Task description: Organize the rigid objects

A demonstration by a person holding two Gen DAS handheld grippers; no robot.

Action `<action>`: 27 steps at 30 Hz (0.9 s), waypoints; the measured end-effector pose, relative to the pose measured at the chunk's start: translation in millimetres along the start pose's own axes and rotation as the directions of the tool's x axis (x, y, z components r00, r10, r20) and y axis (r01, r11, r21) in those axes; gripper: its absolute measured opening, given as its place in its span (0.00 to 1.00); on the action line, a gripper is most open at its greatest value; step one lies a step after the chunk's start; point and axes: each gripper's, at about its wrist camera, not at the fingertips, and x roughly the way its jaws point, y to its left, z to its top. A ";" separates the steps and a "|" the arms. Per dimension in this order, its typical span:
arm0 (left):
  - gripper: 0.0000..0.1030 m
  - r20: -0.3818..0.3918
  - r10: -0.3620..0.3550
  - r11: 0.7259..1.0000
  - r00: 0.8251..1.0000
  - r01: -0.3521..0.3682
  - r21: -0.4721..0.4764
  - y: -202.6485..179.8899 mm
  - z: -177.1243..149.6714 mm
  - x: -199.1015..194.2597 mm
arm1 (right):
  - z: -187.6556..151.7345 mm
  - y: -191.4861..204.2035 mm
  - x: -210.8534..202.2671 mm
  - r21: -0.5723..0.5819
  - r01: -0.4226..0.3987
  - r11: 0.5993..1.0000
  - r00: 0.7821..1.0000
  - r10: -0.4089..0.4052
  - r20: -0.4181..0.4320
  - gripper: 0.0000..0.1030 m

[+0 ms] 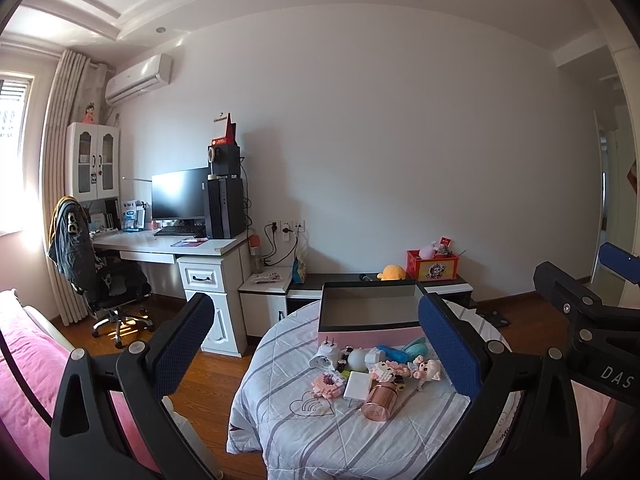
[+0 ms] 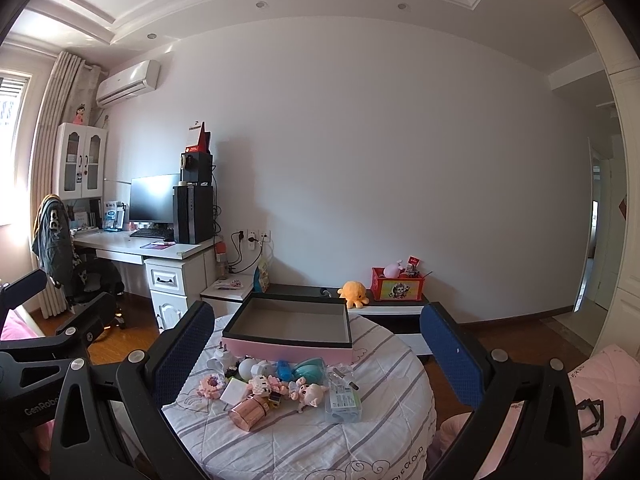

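A round table under a striped cloth (image 1: 304,436) (image 2: 288,440) carries an open pink box (image 1: 370,334) (image 2: 288,346) with a grey inside. In front of the box lies a heap of small items: a white plug adapter (image 1: 326,354) (image 2: 221,354), a rose-gold can (image 1: 378,400) (image 2: 248,412), a white square charger (image 1: 357,385) (image 2: 233,392), a pink pig figure (image 1: 427,369) (image 2: 310,393), a pink block flower (image 1: 329,384) (image 2: 211,385), and a clear case (image 2: 342,400). My left gripper (image 1: 316,344) and right gripper (image 2: 316,350) both stand open above the table's near side, holding nothing.
A white desk (image 1: 168,244) with monitor and computer tower stands at the left wall, an office chair (image 1: 108,280) before it. A low cabinet (image 2: 384,304) behind the table bears an orange plush (image 2: 352,292) and a red box (image 2: 396,284). Pink bedding (image 1: 28,364) lies left.
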 end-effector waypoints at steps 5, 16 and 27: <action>1.00 0.000 -0.004 1.000 1.000 0.004 0.002 -0.5 -0.1 0.9 | 0.5 0.4 0.0 -0.001 -0.001 1.000 1.000 0.001 -0.003 1.00; 1.00 -0.103 -0.023 1.000 0.994 0.022 -0.015 -2.5 -23.2 45.4 | -18.1 -14.6 30.4 0.030 -0.002 1.000 0.999 0.004 -0.046 1.00; 1.00 -0.327 -0.048 0.998 0.944 0.061 0.030 -22.3 -91.1 140.0 | -82.9 -32.6 109.0 0.028 -0.038 0.999 0.977 0.043 -0.211 1.00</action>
